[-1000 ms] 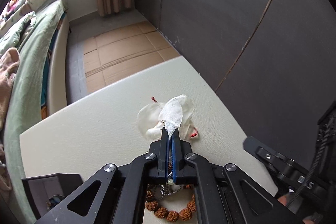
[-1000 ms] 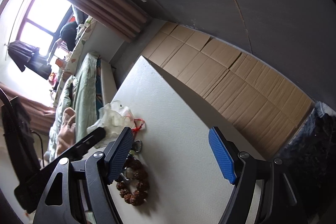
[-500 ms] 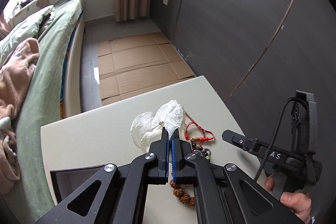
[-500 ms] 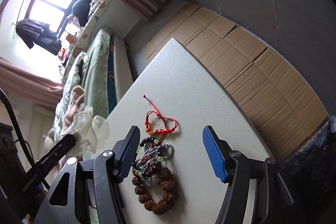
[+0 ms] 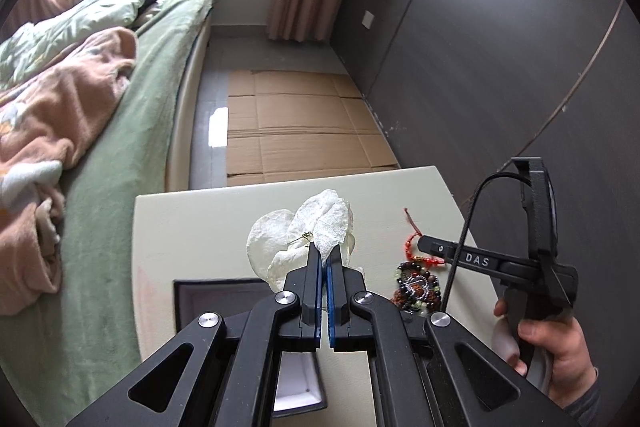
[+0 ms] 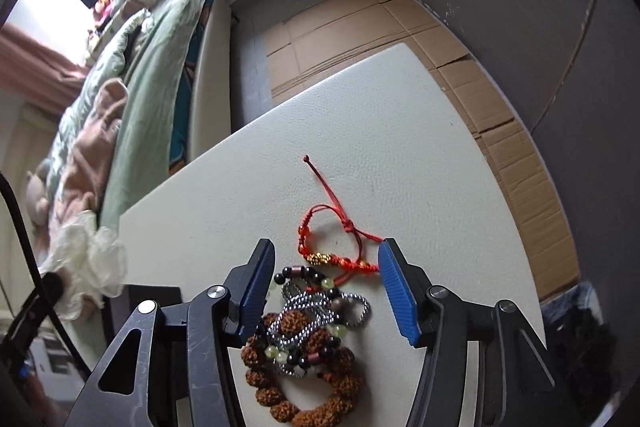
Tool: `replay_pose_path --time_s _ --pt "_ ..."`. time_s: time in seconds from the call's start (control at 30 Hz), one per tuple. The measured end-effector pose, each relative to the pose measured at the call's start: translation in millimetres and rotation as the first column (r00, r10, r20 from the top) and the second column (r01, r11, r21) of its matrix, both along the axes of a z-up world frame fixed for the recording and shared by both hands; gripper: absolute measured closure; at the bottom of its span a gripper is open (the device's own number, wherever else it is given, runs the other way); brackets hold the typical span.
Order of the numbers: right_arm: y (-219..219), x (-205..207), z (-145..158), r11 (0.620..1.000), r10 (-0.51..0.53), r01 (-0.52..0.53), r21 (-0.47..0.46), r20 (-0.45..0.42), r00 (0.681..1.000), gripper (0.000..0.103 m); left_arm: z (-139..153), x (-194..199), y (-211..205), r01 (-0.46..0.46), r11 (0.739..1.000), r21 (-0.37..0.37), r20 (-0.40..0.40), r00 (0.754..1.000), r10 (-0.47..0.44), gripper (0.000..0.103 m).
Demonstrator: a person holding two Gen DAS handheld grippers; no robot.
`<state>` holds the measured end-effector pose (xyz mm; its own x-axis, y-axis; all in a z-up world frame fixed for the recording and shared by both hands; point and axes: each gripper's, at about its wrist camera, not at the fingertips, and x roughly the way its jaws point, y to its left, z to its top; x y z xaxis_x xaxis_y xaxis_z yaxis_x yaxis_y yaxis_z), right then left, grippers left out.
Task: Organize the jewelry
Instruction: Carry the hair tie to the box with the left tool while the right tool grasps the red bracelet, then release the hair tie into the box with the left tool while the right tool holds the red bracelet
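Pinching a crumpled white gauze pouch (image 5: pixel 320 231) between its clenched blue pads, the left gripper (image 5: pixel 324 259) holds it above the cream leather-textured tabletop (image 6: pixel 400 131), over an open black box (image 5: pixel 224 297); the right gripper (image 6: pixel 326 269) hangs spread wide over a red cord bracelet (image 6: pixel 340 243) and tangled brown bead bracelets (image 6: pixel 312 355).

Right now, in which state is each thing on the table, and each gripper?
Left gripper: shut on the white pouch, lifted.
Right gripper: open, over the bracelets.
Red cord bracelet: lying flat, apart.
Bead bracelets: piled together, tangled.
Black box: open.
Table: bears the jewelry.
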<state>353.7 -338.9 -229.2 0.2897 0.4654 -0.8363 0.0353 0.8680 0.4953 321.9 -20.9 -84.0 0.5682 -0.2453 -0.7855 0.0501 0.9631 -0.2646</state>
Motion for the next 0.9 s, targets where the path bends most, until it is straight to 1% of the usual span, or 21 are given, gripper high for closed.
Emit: replay_pose_path --time_s 0.1,0.23,0.27,0.3,0.4,0.47,0.5,0.53,0.6,0.67,0.8,0.9 --pt "8 10 1 0.997 0.038 -0.039 -0.063 -0.014 0.999 0.047 2 -8 18 -0.045 0.999 -0.025 -0.002 0.999 0.045 0.102" --pt "21 19 -4 0.990 0.086 -0.092 -0.105 -0.056 0.995 0.047 4 -18 36 -0.090 0.995 -0.048 -0.004 0.996 0.090 0.102" --pt "25 20 -5 0.986 0.096 -0.104 -0.127 -0.065 0.993 0.047 5 -19 40 -0.099 0.994 -0.049 -0.001 0.995 0.099 0.102" --pt "29 19 -4 0.982 0.105 -0.113 -0.154 -0.054 0.993 0.046 6 -21 43 -0.106 0.993 -0.048 0.002 0.994 0.106 0.102" --pt "43 19 -2 0.955 0.144 -0.156 -0.252 -0.064 0.987 0.046 7 -26 51 -0.119 0.991 -0.054 0.004 0.993 0.119 0.102" --pt "46 17 1 0.931 0.132 -0.147 -0.333 -0.068 0.989 0.060 7 -30 56 -0.127 0.990 -0.053 0.006 0.992 0.128 0.102" --pt "47 17 2 0.924 0.125 -0.141 -0.355 -0.066 0.990 0.075 7 -32 58 -0.131 0.990 -0.056 0.006 0.991 0.131 0.102" --pt "46 16 4 0.928 0.135 -0.150 -0.341 -0.070 0.988 0.090 7 -34 60 -0.132 0.989 -0.059 0.005 0.991 0.133 0.102" --pt "41 14 6 0.936 0.144 -0.162 -0.311 -0.082 0.986 0.090 7 -38 64 -0.134 0.989 -0.066 0.002 0.991 0.134 0.102" --pt "34 9 15 0.941 0.141 -0.149 -0.303 -0.050 0.989 0.091 6 -40 66 -0.131 0.989 -0.070 0.000 0.991 0.132 0.102" --pt "23 -4 36 0.960 0.124 -0.120 -0.252 0.002 0.992 0.091 1 -42 67 -0.125 0.989 -0.082 -0.019 0.992 0.124 0.102" --pt "19 -13 58 0.968 0.124 -0.110 -0.224 0.048 0.991 0.091 -1 -42 67 -0.117 0.987 -0.109 -0.032 0.993 0.114 0.102"
